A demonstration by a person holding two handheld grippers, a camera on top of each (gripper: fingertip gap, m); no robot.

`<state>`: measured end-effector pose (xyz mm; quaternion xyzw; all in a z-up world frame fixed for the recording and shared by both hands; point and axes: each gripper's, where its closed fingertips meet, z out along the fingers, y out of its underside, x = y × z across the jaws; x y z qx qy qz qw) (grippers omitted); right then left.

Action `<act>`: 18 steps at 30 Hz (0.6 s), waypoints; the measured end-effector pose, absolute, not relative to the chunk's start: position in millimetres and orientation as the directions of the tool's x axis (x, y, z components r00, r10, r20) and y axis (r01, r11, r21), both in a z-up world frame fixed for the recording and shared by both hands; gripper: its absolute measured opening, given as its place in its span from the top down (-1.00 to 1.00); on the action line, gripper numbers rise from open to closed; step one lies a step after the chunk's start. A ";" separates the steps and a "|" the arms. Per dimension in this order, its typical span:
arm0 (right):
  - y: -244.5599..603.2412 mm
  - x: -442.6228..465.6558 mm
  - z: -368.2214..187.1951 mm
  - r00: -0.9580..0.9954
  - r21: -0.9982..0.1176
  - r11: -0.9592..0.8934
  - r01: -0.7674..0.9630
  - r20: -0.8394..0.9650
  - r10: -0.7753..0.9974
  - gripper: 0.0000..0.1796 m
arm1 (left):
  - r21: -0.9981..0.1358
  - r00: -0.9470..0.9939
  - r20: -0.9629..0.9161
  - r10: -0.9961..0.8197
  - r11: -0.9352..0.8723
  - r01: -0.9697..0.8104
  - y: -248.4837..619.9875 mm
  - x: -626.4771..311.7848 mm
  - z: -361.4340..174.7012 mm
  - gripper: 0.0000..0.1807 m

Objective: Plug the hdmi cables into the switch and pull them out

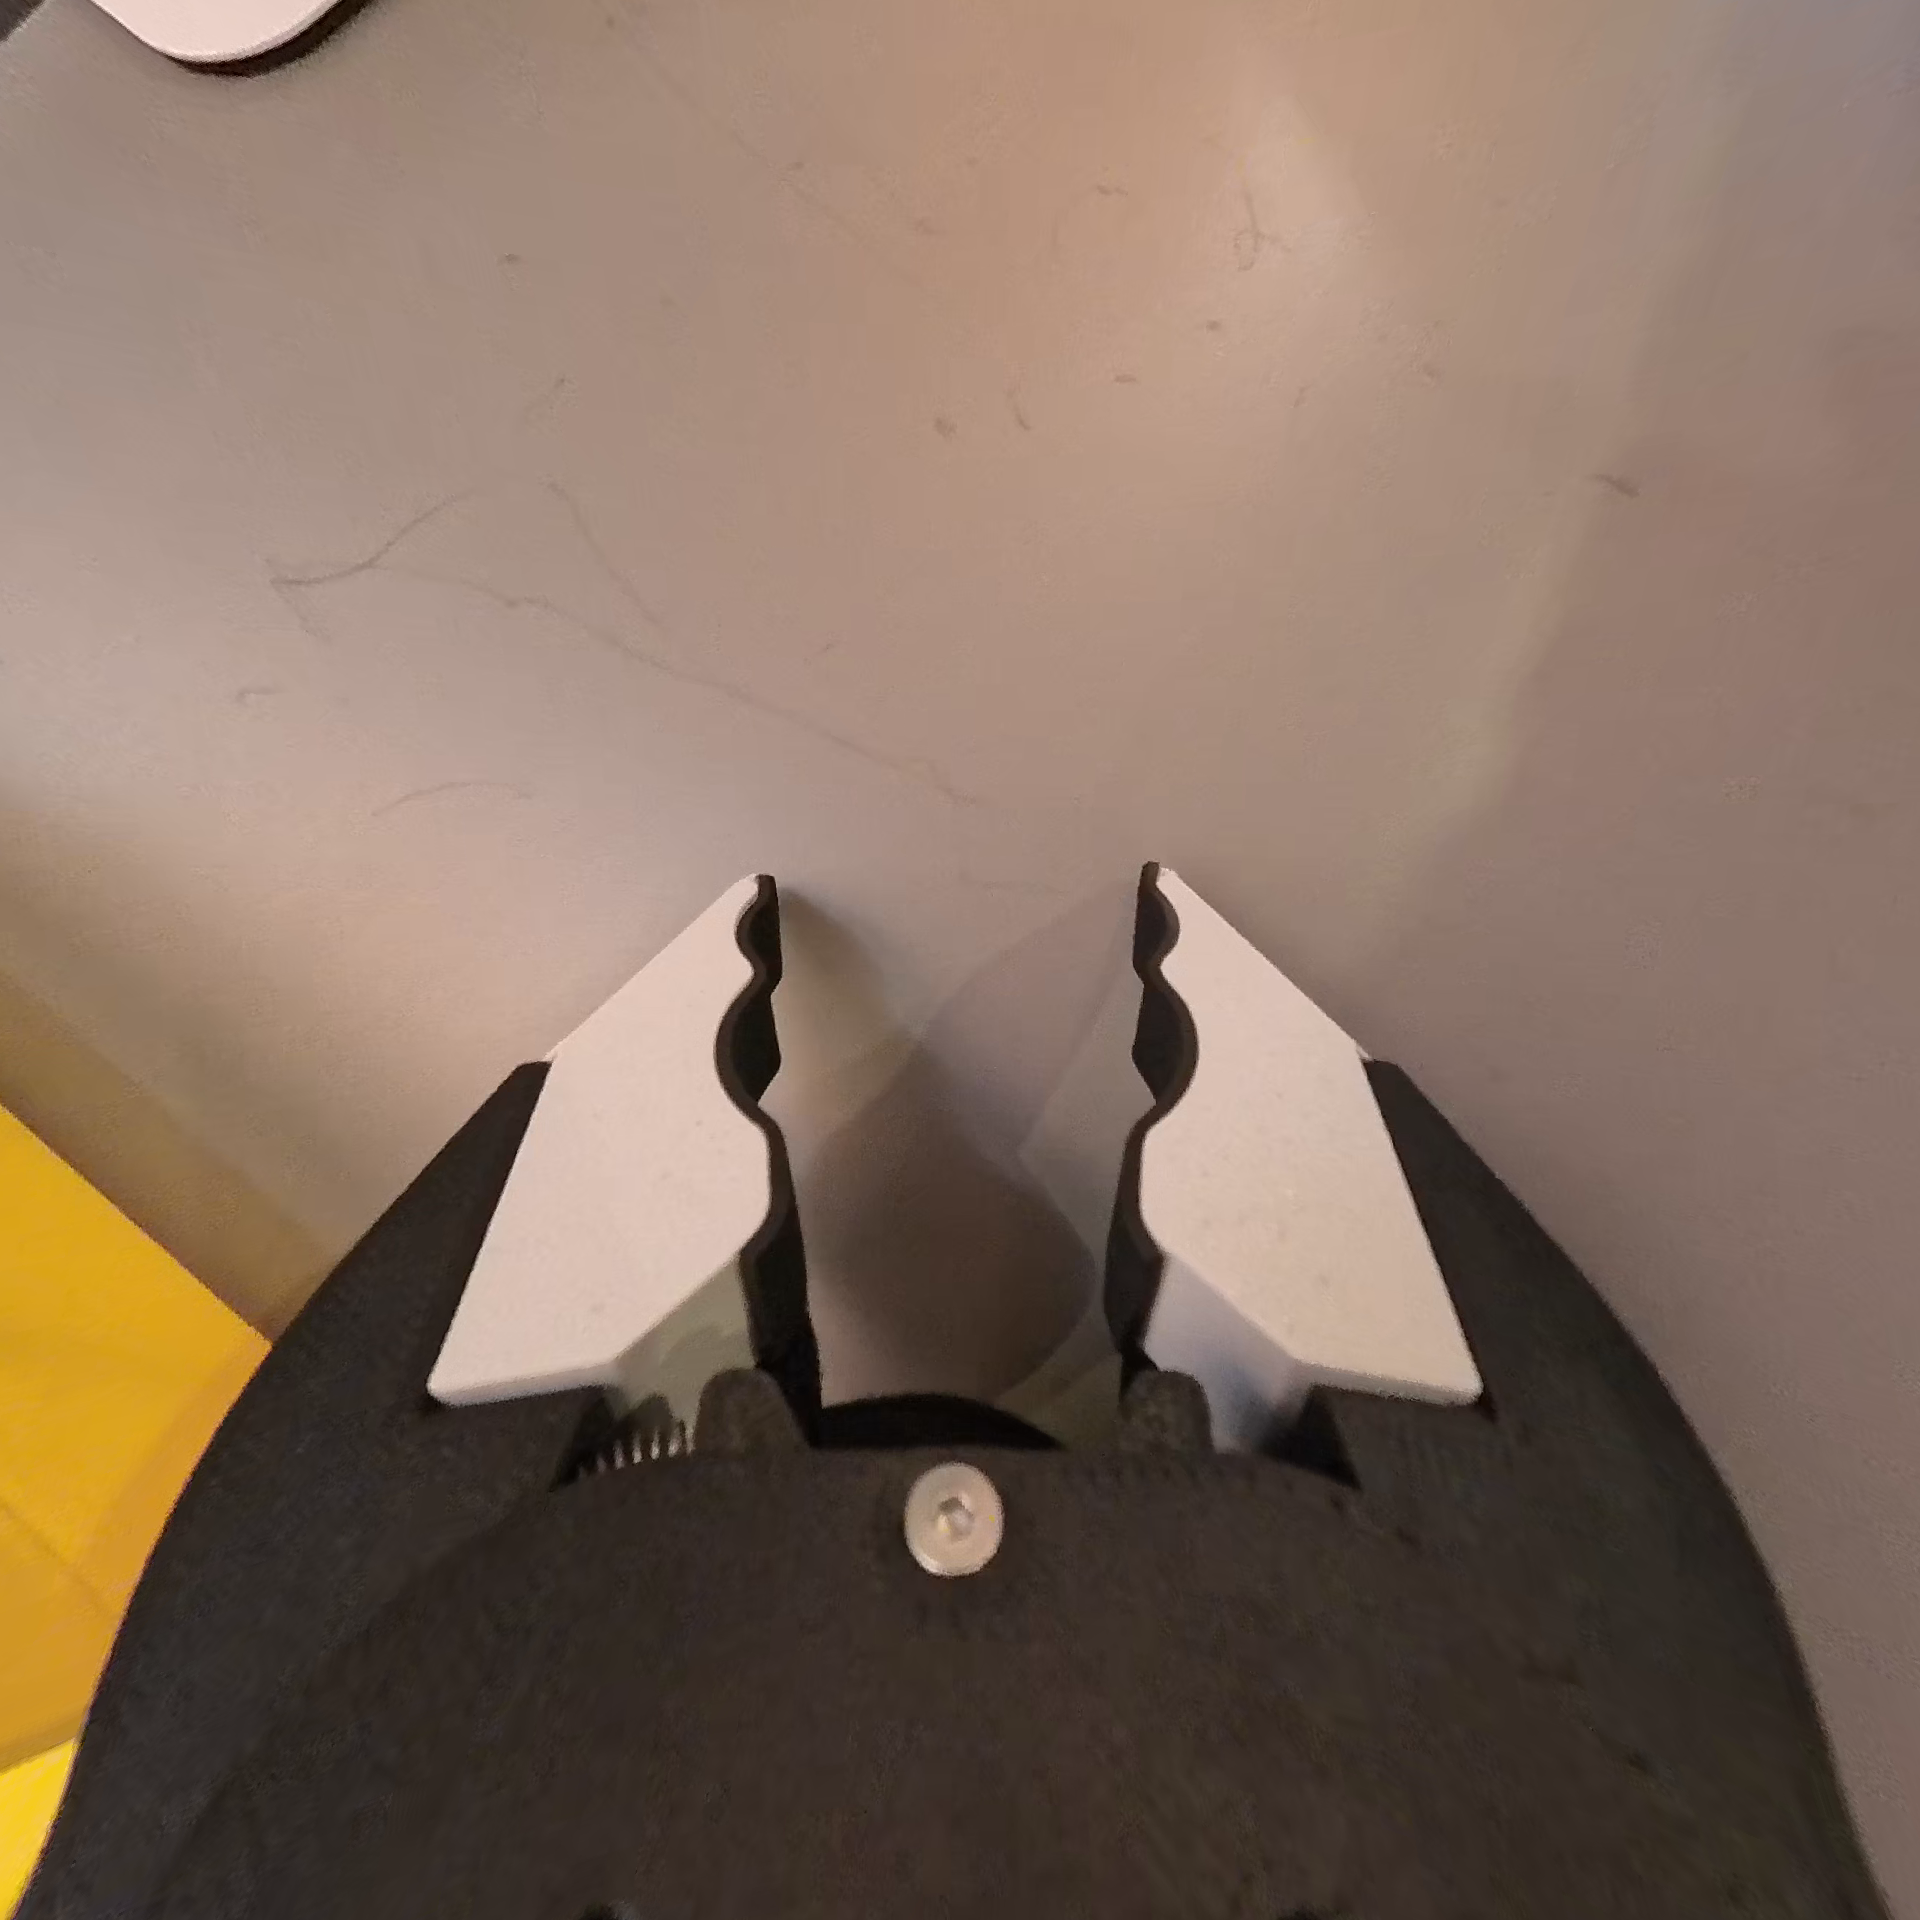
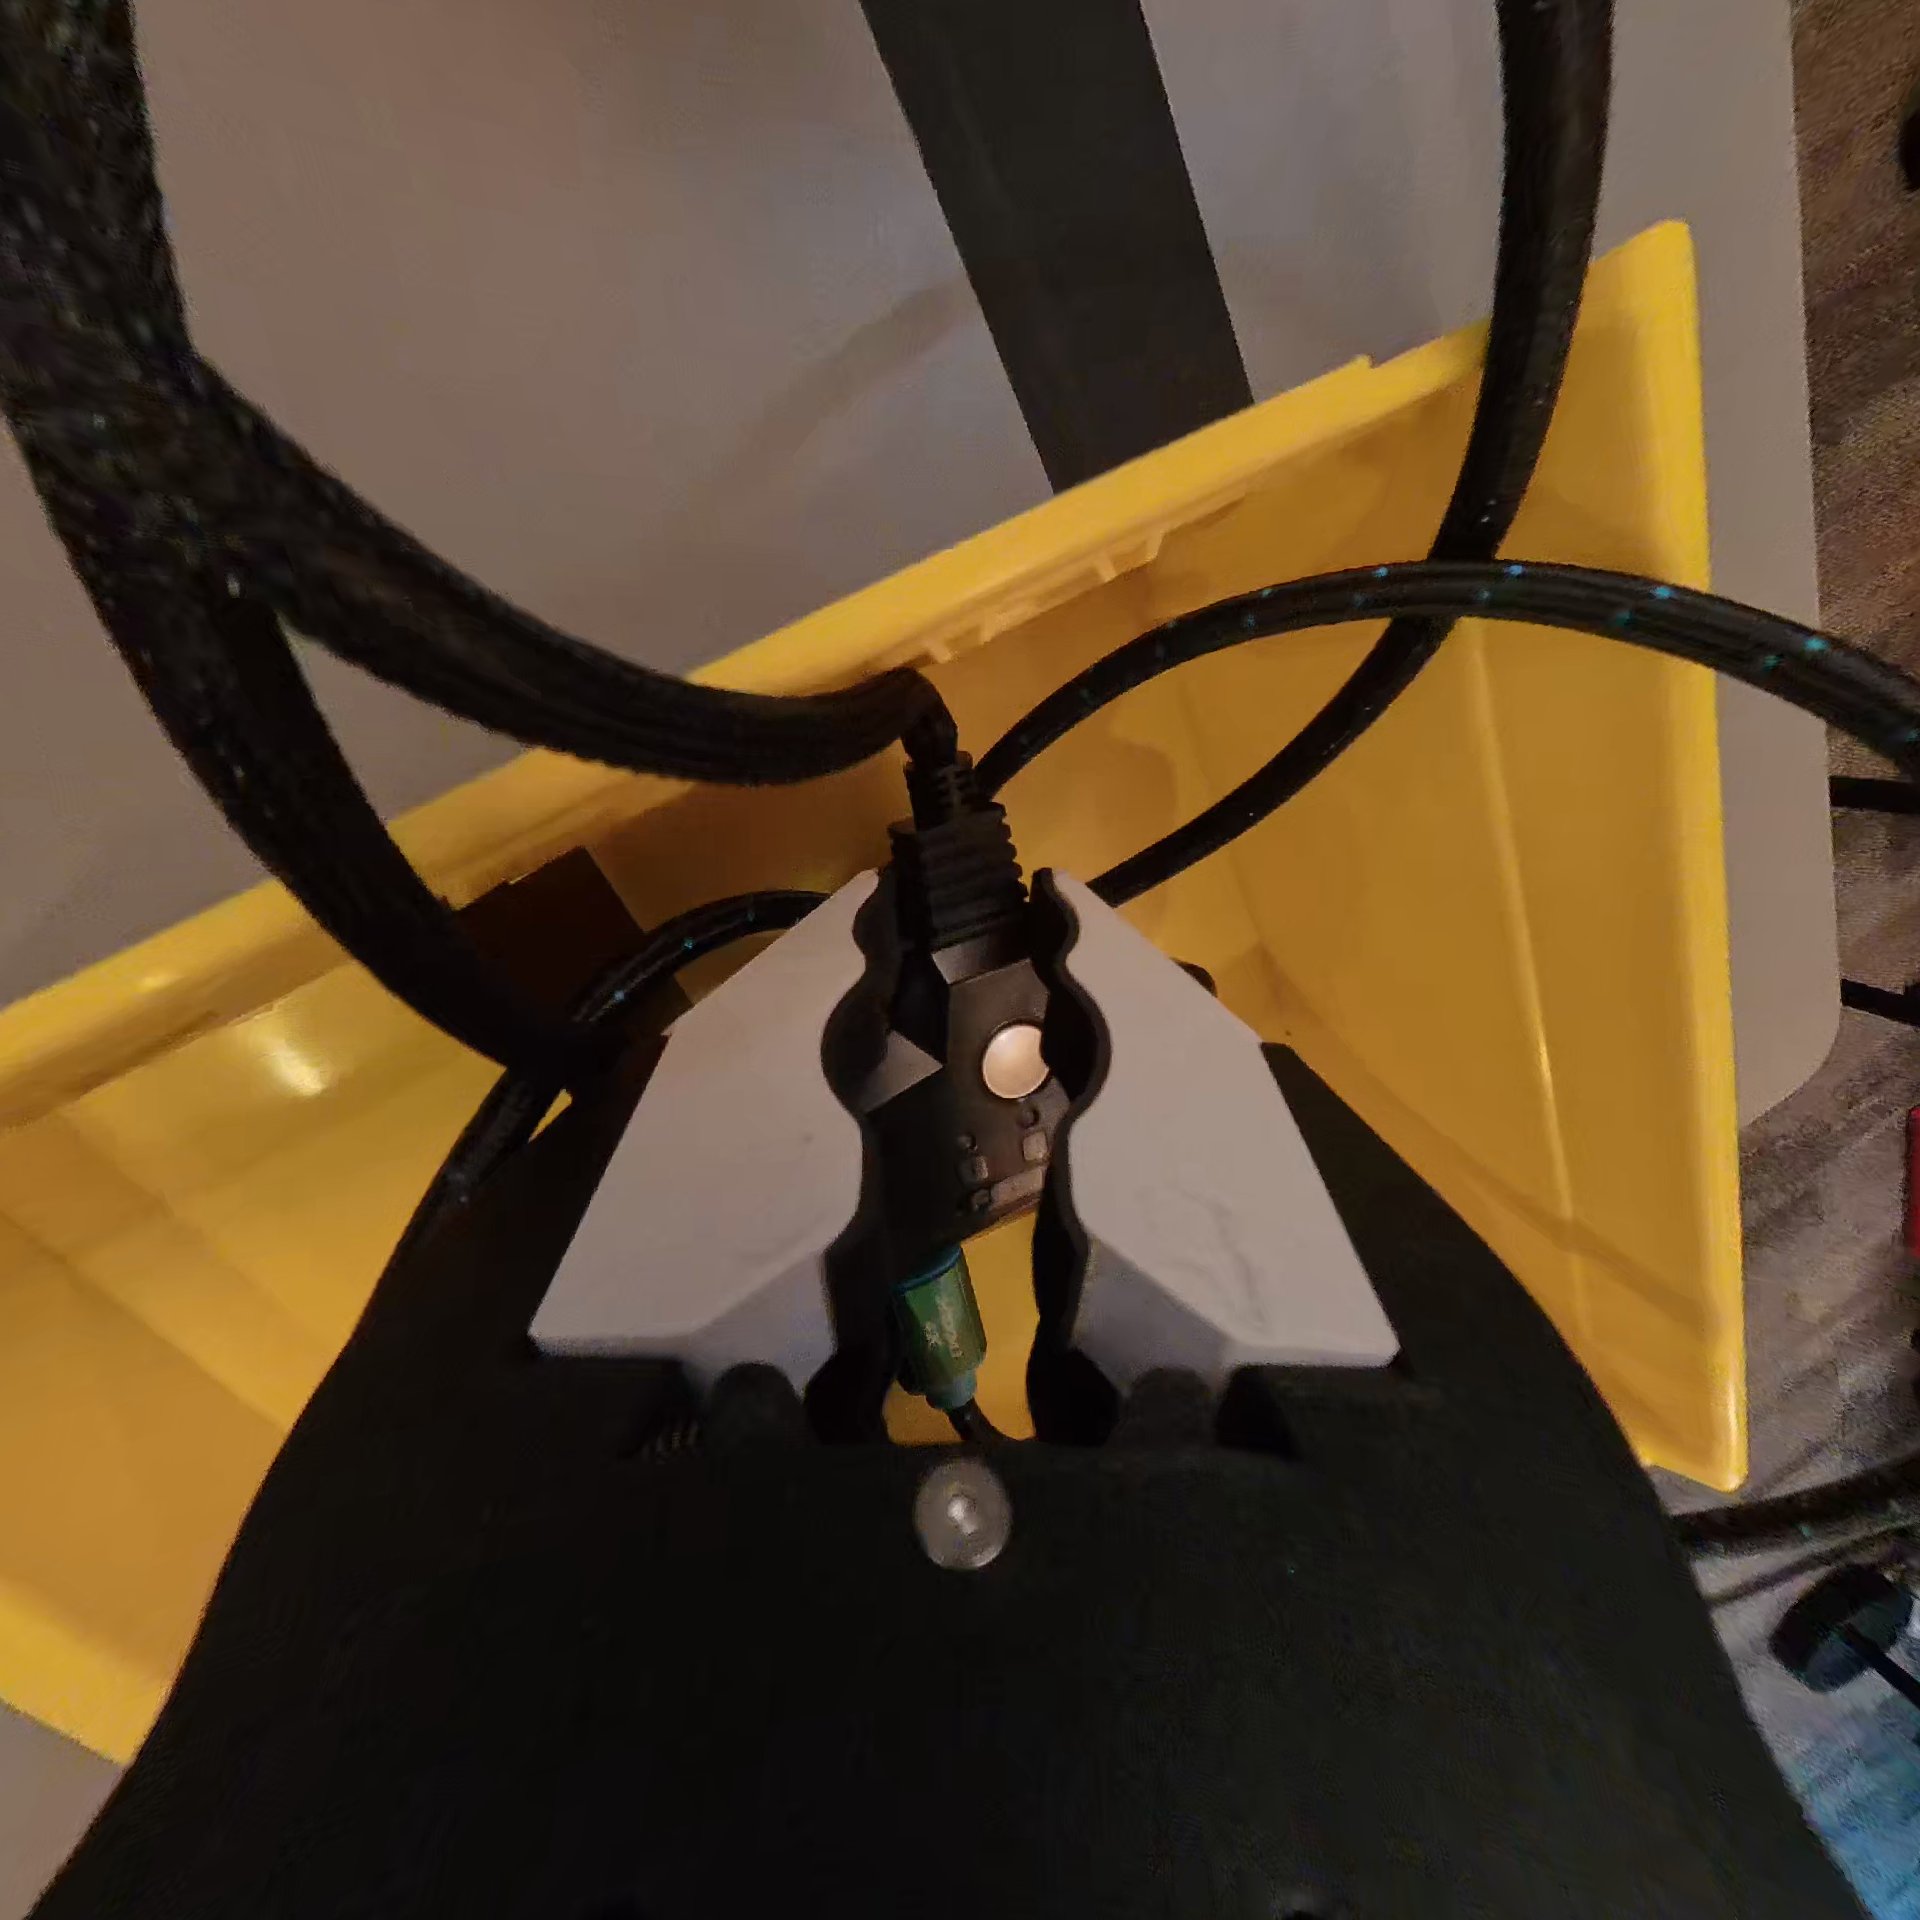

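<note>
A: Quick status, R side?

B: Right gripper [image 2: 961, 894] is clamped on the small black HDMI switch w/ a round silver button [image 2: 977, 1081], held above the yellow plastic bin [image 2: 1455, 831]. A black braided cable w/ ribbed strain relief [image 2: 951, 831] leaves the switch's far end, just past the fingertips. A green metal-shelled plug [image 2: 940, 1325] sits at the near end, down between the fingers; looks seated, can't confirm depth.

A: L side?

B: Left gripper [image 1: 956, 883] has its jaws apart w/ nothing in them, over the bare grey tabletop [image 1: 935, 416]. A corner of a white flat object [image 1: 229, 31] shows top left; can't tell what it is.

A: Other cables?

B: Thick braided loops [image 2: 208, 499] hang around the R gripper, and a thinner blue-flecked one [image 2: 1558, 603] crosses over the bin.

A: Risks?

B: My read: the green plug is boxed in by the R fingers, so L has poor access and could hit them. The switch body is slim, so a hard pull may twist it in the grip. The loops could snag on the bin rim and drag everything sideways.
</note>
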<state>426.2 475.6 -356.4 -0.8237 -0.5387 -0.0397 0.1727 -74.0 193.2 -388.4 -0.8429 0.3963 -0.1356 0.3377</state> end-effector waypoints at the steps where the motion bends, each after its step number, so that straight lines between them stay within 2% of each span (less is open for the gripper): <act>1: 476.1 425.9 -354.9 0.428 -0.264 -0.364 0.893 0.254 0.867 0.73 | -0.675 0.648 -0.043 -0.760 -0.456 -0.580 192.5 -74.3 -388.3 0.26; 5: 477.5 423.5 -337.5 0.454 -0.338 -0.357 0.871 0.279 0.846 0.72 | -0.676 0.650 -0.034 -0.759 -0.462 -0.575 191.1 -75.1 -388.6 0.25; 9: 473.3 423.2 -314.3 0.387 -0.294 -0.295 0.909 0.337 0.858 0.56 | -0.679 0.655 -0.019 -0.756 -0.471 -0.563 193.5 -74.0 -389.3 0.24; 12: 470.3 422.0 -298.8 0.371 -0.290 -0.277 0.916 0.351 0.860 0.56 | -0.680 0.654 -0.019 -0.757 -0.470 -0.563 194.4 -72.8 -389.2 0.24; 16: 453.4 431.5 -280.4 0.348 -0.229 -0.273 0.934 0.418 0.839 0.56 | -0.680 0.653 -0.020 -0.757 -0.469 -0.564 193.8 -73.4 -389.3 0.24; 18: 435.0 432.5 -266.5 0.372 -0.252 -0.286 0.925 0.432 0.822 0.61 | -0.679 0.652 -0.020 -0.758 -0.468 -0.565 193.2 -74.3 -389.2 0.24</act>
